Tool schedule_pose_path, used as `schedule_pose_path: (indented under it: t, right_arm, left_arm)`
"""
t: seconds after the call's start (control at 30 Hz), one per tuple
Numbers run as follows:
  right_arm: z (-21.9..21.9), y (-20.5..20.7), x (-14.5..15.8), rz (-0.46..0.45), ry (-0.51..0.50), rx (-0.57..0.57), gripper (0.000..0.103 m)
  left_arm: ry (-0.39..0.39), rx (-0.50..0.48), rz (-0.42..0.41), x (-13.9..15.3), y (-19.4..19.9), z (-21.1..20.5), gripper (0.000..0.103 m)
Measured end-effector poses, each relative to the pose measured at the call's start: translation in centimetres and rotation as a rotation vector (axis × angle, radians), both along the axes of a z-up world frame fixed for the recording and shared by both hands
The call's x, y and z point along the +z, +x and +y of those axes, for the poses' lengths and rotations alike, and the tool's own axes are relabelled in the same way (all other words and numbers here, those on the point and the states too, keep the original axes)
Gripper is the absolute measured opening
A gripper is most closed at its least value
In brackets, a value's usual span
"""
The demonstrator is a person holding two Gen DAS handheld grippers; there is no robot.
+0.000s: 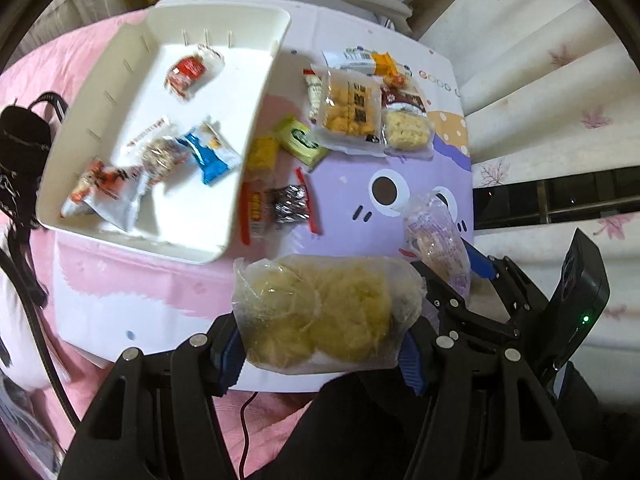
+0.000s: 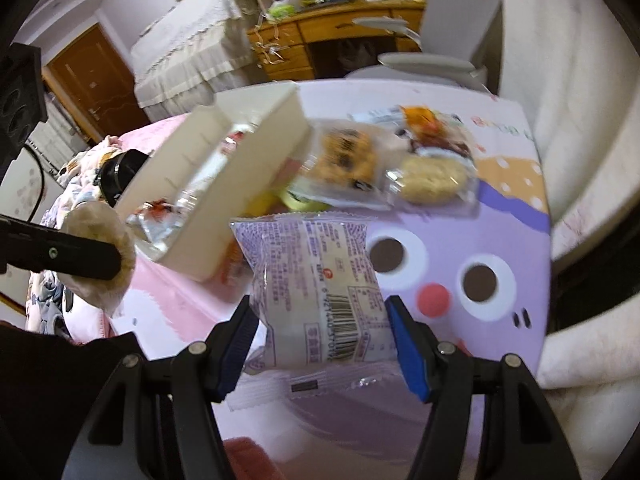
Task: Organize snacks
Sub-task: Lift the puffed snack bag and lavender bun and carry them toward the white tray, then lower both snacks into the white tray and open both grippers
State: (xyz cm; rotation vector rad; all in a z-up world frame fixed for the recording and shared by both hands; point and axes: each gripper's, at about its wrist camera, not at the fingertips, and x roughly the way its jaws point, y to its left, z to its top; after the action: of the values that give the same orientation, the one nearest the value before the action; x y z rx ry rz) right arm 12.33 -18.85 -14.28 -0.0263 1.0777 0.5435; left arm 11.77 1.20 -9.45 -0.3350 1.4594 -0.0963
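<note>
Your left claw point(image 1: 320, 356) grips a clear pouch of yellow cakes point(image 1: 320, 316); your right claw point(image 2: 320, 344) clamps a purple-printed snack packet point(image 2: 316, 292). Both hang above the surface point(image 1: 160, 304); farther left, the white tray point(image 1: 248, 128) holds five snacks.

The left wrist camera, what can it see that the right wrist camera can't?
Only the left wrist view shows the inside of the white plastic tray, with a blue-and-white wrapped snack, and the red-and-black wrapped candy on the table. Only the right wrist view shows the brown wooden door and wooden desk. Both show the purple cartoon-face tablecloth, the clear bag of yellow crisps in the left gripper's jaws, and the purple-printed white packet in the right gripper's jaws.
</note>
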Motion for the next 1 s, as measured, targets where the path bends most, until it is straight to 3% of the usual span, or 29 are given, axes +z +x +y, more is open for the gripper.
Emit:
schedule_pose_path:
  t: [0.47,1.0]
  right_arm:
    - [12.8,-2.7,5.3,-0.128,0.016,-0.032,0.065]
    - [23.1,-2.8,7.2,-0.203,0.040,-0.154,0.065]
  left_arm:
    - [0.017,-0.140,-0.095,3.9,0.4,12.0,0.062]
    - [0.020,-0.220,-0.217,4.7,4.9,22.0,0.062]
